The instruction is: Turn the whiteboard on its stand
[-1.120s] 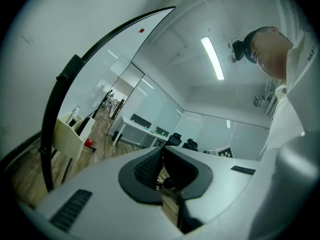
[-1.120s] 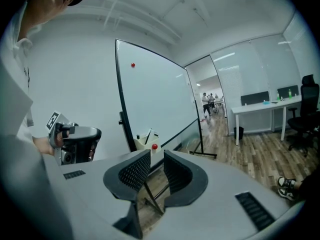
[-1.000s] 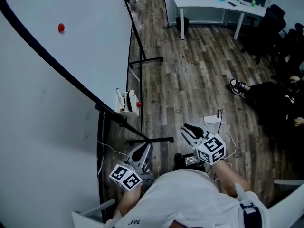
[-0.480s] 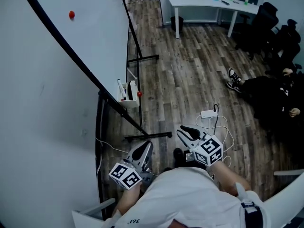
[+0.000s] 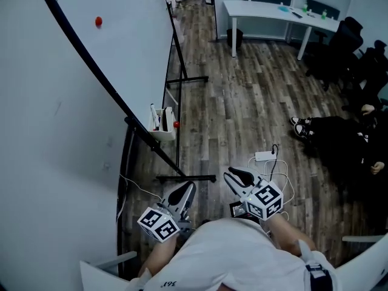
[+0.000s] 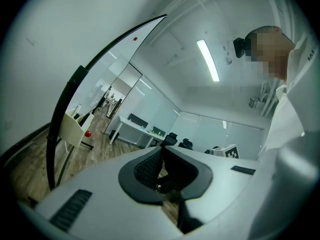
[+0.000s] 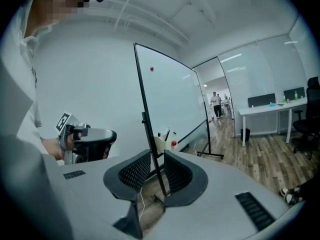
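The whiteboard (image 5: 133,53) stands on its stand at the left of the room. Its black-framed near edge runs down toward the person, and the wall (image 5: 48,162) is just beside that edge. A red magnet (image 5: 98,22) sits high on the board. A small white tray (image 5: 162,126) hangs at the lower edge, with a red ball (image 5: 176,125) next to it.

The head view alone shows the floor. One black foot of the stand (image 5: 185,178) lies just in front of both grippers and the other foot (image 5: 188,79) lies farther away. A power strip (image 5: 264,156) with cables lies beside the right gripper (image 5: 233,176). A seated person's shoes (image 5: 298,126) are at the right. A broad strip of wooden floor (image 5: 242,90) runs from the stand to the white table (image 5: 273,10).

The left gripper (image 5: 185,191) is held low before the person, apart from the board. In the left gripper view its jaws (image 6: 160,156) are pressed together with nothing between them. Only this view shows the ceiling light (image 6: 207,59).

In the right gripper view the right gripper (image 7: 156,156) has its jaws spread. The board's black edge (image 7: 145,119) shows through the gap, but the pads do not touch it. This view also shows the whiteboard (image 7: 167,94) upright, the tray (image 7: 162,144), and a person (image 7: 216,104) walking in the far corridor.
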### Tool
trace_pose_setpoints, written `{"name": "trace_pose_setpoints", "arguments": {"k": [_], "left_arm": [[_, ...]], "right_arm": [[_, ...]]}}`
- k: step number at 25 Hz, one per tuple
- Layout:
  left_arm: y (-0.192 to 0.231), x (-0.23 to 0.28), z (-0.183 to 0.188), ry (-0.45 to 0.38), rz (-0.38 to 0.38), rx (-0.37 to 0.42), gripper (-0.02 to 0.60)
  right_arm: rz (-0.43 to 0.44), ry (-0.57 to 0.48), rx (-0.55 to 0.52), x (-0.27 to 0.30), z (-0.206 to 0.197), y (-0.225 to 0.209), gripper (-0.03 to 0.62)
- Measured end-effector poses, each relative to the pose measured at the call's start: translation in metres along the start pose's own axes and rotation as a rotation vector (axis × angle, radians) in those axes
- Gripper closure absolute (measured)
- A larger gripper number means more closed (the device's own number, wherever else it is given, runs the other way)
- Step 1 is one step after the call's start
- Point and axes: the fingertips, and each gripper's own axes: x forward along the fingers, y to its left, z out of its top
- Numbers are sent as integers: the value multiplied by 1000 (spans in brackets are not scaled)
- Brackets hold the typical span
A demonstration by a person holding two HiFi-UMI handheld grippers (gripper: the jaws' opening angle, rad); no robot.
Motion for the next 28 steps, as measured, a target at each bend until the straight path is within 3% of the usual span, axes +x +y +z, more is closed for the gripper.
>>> {"name": "trace_pose_setpoints", "arguments": {"k": [8, 15, 25, 28], "left_arm": [[-66, 51, -34, 40, -2, -33, 558], [-110, 62, -63, 43, 26, -40, 558], [-112, 24, -77, 9, 121, -51, 558], [-108, 12, -74, 12, 115, -35, 558]], "right_arm": [[29, 15, 22, -60, -10, -35, 494], [68, 17, 39, -99, -22, -51, 494], [107, 12, 28, -110, -29, -26, 497], [100, -4, 14, -109, -25, -15, 522]]}}
